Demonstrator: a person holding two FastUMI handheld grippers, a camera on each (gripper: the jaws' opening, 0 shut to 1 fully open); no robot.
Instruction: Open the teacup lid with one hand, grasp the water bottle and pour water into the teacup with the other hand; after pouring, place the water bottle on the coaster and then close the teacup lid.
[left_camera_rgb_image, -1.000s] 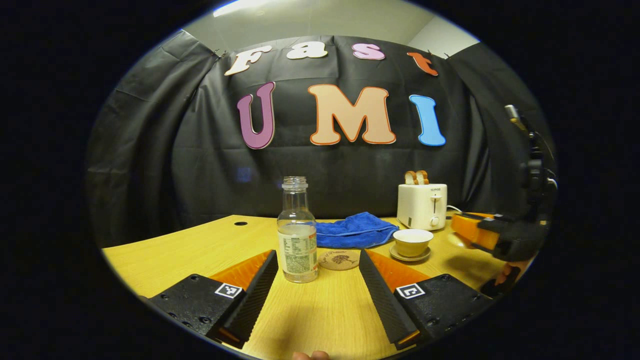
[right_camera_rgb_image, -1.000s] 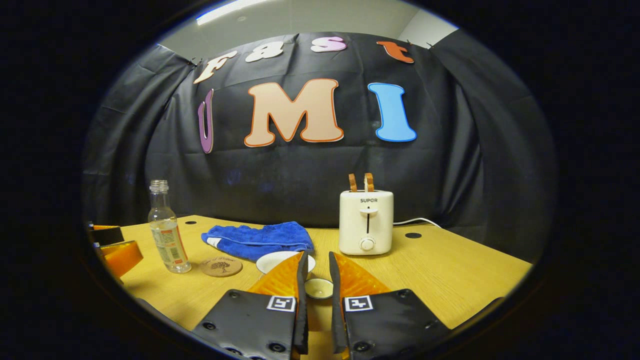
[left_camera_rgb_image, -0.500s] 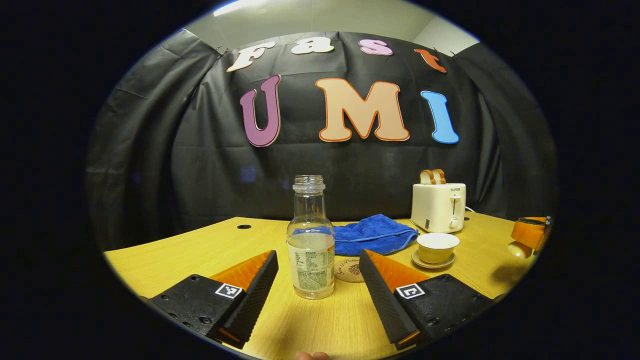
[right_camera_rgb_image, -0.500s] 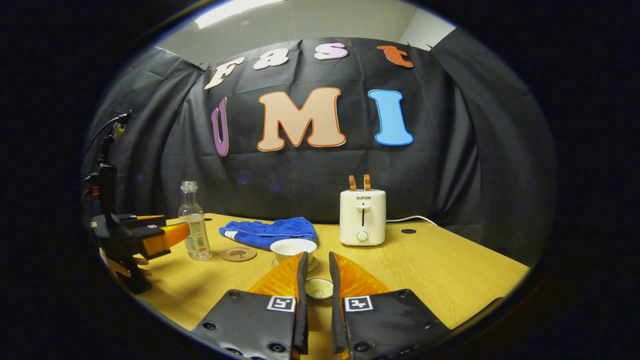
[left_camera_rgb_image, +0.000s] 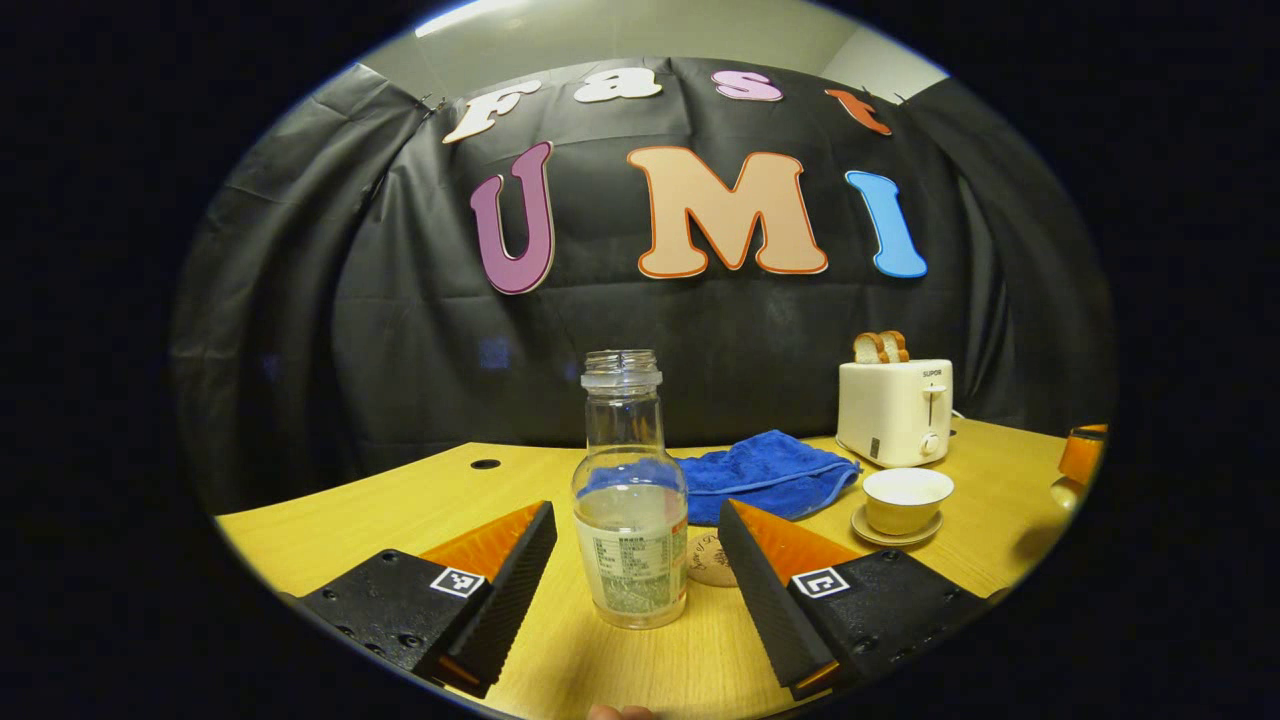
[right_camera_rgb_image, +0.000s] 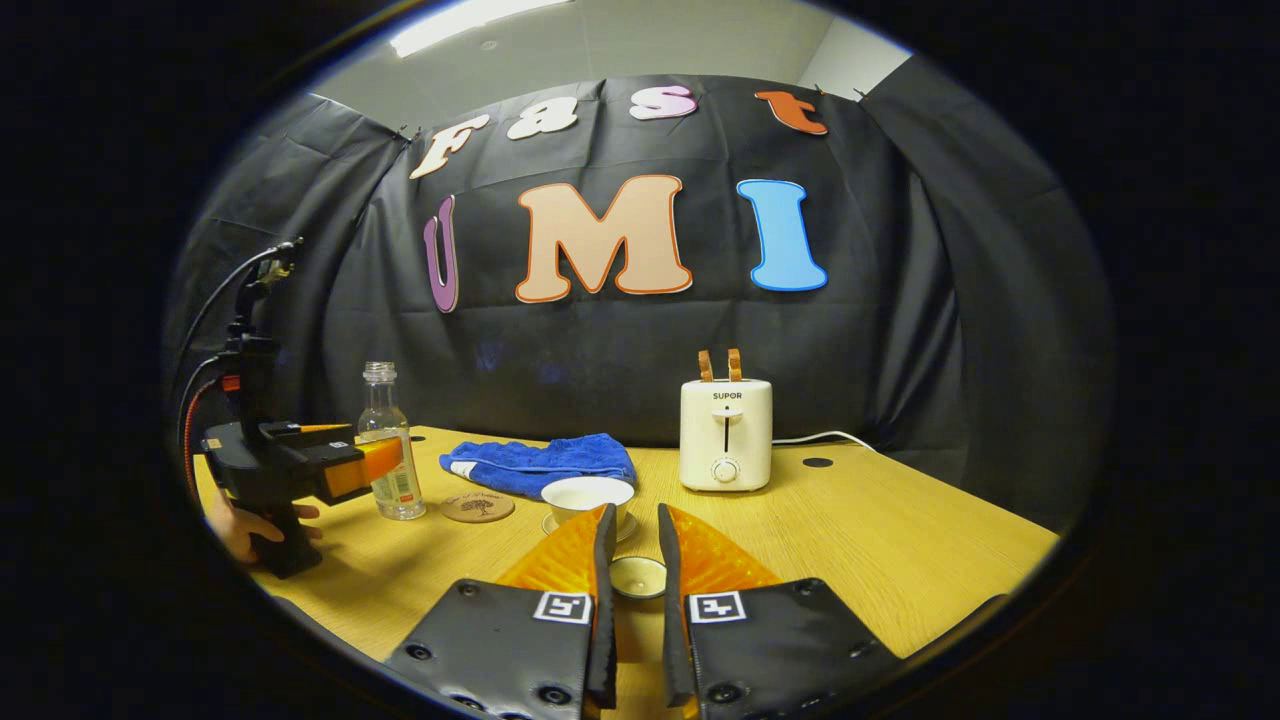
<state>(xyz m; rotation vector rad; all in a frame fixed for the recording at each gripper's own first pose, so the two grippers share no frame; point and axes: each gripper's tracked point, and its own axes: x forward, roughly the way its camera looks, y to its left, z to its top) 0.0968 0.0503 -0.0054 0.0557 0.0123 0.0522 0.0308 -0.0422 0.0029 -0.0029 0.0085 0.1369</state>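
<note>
Teacup lid (right_camera_rgb_image: 638, 577) is clamped between the right gripper (right_camera_rgb_image: 634, 560) fingers, nearest the camera. Beyond, the water bottle (left_camera_rgb_image: 630, 500) is flanked, untouched, by the spread left gripper (left_camera_rgb_image: 636, 560). Farther off, the uncovered teacup (left_camera_rgb_image: 906, 499) is seen beside the coaster (left_camera_rgb_image: 711, 560).

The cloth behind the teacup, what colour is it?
Blue; the cloth shows best in the right gripper view.

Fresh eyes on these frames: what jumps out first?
The uncapped water bottle, standing between the open left claw fingers. Then the right claw, pinching the teacup lid just in front of the open teacup. At the back, a white toaster with two slices up.
</note>
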